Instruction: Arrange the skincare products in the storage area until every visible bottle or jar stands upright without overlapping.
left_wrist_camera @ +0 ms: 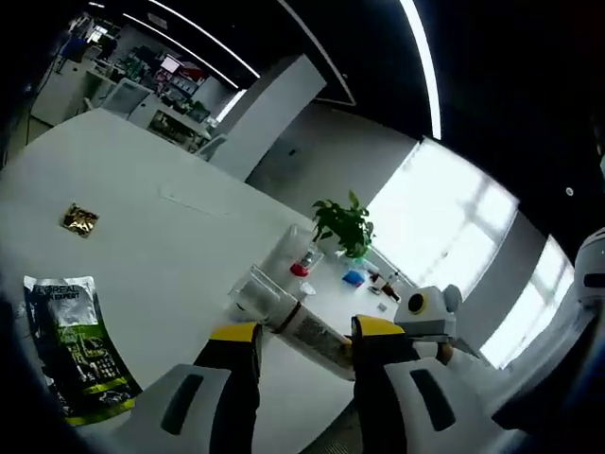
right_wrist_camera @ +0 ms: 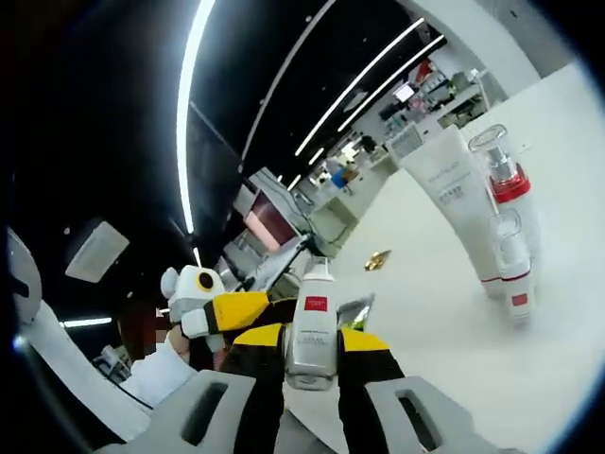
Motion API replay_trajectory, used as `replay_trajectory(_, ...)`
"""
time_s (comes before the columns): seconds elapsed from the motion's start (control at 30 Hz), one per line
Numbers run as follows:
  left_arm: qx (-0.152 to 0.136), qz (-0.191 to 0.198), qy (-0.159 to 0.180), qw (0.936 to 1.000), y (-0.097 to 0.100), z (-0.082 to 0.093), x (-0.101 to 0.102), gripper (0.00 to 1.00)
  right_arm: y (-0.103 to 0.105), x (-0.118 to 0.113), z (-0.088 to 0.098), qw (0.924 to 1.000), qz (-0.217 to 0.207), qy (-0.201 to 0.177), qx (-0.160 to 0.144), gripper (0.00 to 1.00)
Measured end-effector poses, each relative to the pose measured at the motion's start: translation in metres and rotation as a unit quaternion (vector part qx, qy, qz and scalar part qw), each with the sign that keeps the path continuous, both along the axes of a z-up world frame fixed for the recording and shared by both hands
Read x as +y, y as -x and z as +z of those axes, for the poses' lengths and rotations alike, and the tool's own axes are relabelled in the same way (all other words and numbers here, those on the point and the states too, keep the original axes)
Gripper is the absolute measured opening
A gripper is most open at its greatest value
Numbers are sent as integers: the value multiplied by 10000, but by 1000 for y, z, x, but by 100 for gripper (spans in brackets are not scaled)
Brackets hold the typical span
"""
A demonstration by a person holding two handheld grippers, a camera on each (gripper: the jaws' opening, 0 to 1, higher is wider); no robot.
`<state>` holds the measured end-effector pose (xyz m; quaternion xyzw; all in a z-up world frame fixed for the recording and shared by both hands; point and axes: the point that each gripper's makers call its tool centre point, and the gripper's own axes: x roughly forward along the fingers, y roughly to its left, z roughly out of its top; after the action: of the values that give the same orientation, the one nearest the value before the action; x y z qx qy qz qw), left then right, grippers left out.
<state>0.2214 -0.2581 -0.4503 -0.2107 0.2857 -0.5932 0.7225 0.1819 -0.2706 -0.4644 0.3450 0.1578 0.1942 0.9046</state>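
White tabletop point(left_wrist_camera: 161, 255) carries a green sachet point(left_wrist_camera: 76, 345) and gold wrapper point(left_wrist_camera: 80, 219) in the left gripper view, where the left gripper point(left_wrist_camera: 304, 340) clamps a silver-white tube point(left_wrist_camera: 284, 317). Right gripper point(right_wrist_camera: 312, 352) clasps a silver pump bottle point(right_wrist_camera: 313, 326); upright bottles point(right_wrist_camera: 492, 208) stand beyond.

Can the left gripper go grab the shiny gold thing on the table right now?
Probably not yet. The left gripper is already clamped on a silver bottle, though the white table around the gold packet looks open.

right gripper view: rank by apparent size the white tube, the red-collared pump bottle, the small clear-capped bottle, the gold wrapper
1. white tube
2. red-collared pump bottle
3. small clear-capped bottle; it stands nearer the camera, so its true rank is unsure
4. gold wrapper, farthest away
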Motion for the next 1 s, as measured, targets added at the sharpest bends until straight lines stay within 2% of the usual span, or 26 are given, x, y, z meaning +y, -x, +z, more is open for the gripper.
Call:
replay_trajectory(0.1,133,-157,6,9998,8,-2,-12,32,-1,-2,4,9999,-41,-15,-103,13)
replay_trajectory(0.23,202,-161,20,9997,-2,0,-21,29,-1,-4,7,9995,-86,201,-225,13)
replay_trajectory(0.3,211,-147,34,9997,-13,1,-23,27,-3,-8,9,9983,-173,432,-338,13)
replay_trajectory(0.33,204,-154,38,9997,-16,1,-25,26,-3,-9,9,9981,-193,476,-343,13)
replay_trajectory(0.4,187,-193,24,9996,-15,2,-31,25,-5,-15,10,9954,-296,793,-450,13)
replay_trajectory(0.5,175,-263,-1,9995,-11,2,-41,25,-6,-20,10,9860,-390,1509,-590,13)
replay_trajectory(0.57,172,-286,-23,9994,-10,0,-45,25,-6,-23,8,9808,-421,1808,-606,13)
replay_trajectory(0.7,237,-316,-21,9992,-3,-1,-53,25,-7,-25,5,9763,-453,2034,-592,13)
replay_trajectory(0.87,376,-306,-34,9988,-7,-8,-61,24,-8,-29,-3,9556,-454,2857,-564,13)
replay_trajectory(0.93,381,-366,-77,9986,-6,-11,-64,24,-9,-31,-7,9497,-460,3054,-518,13)
replay_trajectory(1.0,448,-372,-112,9982,-8,-15,-66,24,-8,-31,-9,9475,-476,3122,-498,13)
